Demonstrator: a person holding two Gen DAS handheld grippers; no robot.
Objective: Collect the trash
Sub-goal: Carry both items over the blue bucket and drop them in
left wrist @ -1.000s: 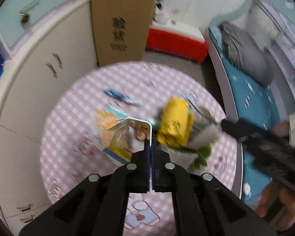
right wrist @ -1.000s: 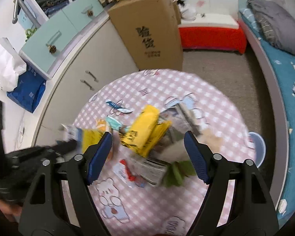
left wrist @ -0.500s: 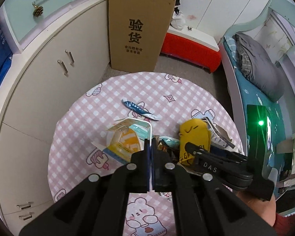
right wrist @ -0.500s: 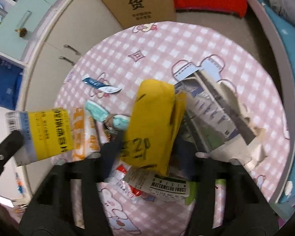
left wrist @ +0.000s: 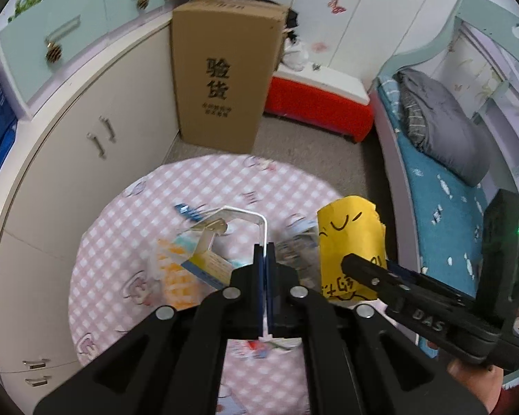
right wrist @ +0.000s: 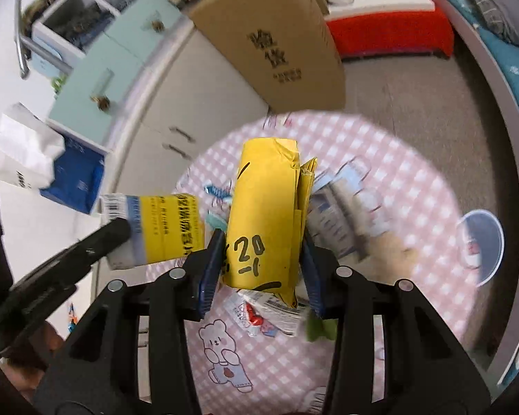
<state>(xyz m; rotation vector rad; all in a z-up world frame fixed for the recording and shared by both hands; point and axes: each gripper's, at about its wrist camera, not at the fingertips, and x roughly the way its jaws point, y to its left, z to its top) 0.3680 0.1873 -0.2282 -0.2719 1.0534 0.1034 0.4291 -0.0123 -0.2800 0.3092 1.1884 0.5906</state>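
Cream cabinets [left wrist: 86, 159], cardboard box [left wrist: 221, 79], bed [left wrist: 443, 186], grey floor [left wrist: 311, 152].

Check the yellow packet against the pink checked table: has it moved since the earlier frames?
Yes. The yellow packet has come up off the pink checked table; the right tongs, which have just been closing, now clamp it.

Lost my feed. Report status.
Left gripper shut on flattened carton. Right gripper, jaws just closing, shut on yellow bag. More wrappers on table.

Round table [right wrist: 415, 186]: wrappers [right wrist: 270, 314] scattered on it, cardboard box [right wrist: 273, 34] on the floor behind, cabinet [left wrist: 86, 159] along its left, bed [left wrist: 443, 186] to its right (lid [right wrist: 481, 242] at table's right edge).
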